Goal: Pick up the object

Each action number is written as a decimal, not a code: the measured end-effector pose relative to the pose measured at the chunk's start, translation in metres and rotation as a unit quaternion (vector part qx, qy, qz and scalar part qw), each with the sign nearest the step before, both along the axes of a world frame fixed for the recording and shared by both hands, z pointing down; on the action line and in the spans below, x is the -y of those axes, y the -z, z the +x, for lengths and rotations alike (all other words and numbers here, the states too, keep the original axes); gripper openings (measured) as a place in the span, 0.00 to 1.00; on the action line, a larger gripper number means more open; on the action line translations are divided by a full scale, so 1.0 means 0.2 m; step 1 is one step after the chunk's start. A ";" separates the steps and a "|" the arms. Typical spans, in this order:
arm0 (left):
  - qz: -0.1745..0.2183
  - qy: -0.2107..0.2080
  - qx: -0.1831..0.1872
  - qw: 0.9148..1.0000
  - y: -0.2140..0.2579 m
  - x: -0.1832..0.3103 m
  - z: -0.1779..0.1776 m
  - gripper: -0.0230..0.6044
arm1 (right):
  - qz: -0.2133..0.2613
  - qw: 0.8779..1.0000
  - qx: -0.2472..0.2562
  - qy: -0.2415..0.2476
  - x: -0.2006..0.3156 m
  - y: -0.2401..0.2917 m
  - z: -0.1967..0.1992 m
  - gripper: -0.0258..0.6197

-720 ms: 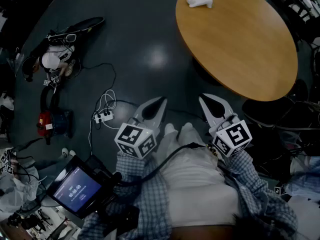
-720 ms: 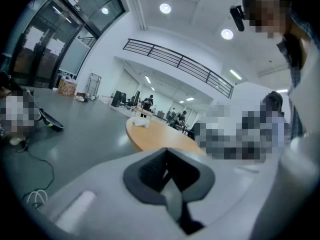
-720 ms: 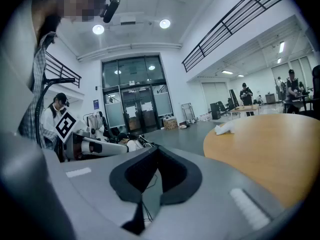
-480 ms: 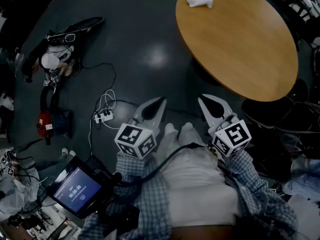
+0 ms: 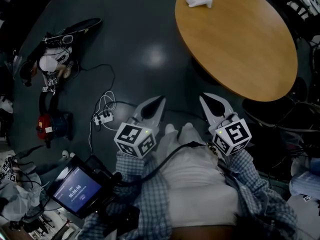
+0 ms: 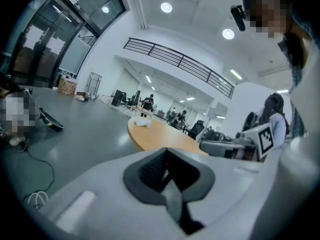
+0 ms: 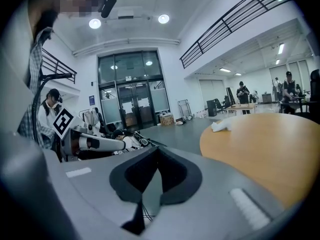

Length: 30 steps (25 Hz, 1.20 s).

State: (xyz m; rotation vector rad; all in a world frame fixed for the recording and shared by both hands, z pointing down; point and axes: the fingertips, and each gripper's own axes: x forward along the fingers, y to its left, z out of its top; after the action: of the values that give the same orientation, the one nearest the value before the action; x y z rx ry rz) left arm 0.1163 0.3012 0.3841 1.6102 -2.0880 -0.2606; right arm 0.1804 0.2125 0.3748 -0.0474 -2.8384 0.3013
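White object (image 5: 200, 0) sits on the table (image 5: 240, 49), near its far left edge, nothing else on the tabletop. Its long axis looks to run left-right along that edge. Left gripper (image 5: 161, 100) and right gripper (image 5: 204, 98) are both held low by the person's body, fingers together, holding nothing. The object is well apart from both, ahead and up-table. Right gripper is nearer, so probably the one to reach with.
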 end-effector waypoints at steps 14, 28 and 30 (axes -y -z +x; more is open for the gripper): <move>-0.003 -0.006 -0.006 1.000 -0.04 -0.06 -0.23 0.04 | 0.017 0.998 -0.020 -0.050 0.05 -0.03 -0.11 0.05; -0.008 0.013 0.001 1.000 -0.11 0.05 -0.39 0.04 | 0.013 0.999 -0.019 -0.035 0.21 -0.12 -0.31 0.05; -0.013 0.007 0.003 1.000 -0.12 0.11 -0.42 0.04 | 0.011 0.999 -0.014 -0.031 0.26 -0.13 -0.37 0.05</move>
State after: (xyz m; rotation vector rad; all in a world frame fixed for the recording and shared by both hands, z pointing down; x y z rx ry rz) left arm 0.0321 0.2786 0.4081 1.5847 -2.0981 -0.2337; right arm 0.1060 0.1613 0.4002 0.0499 -2.8192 0.2828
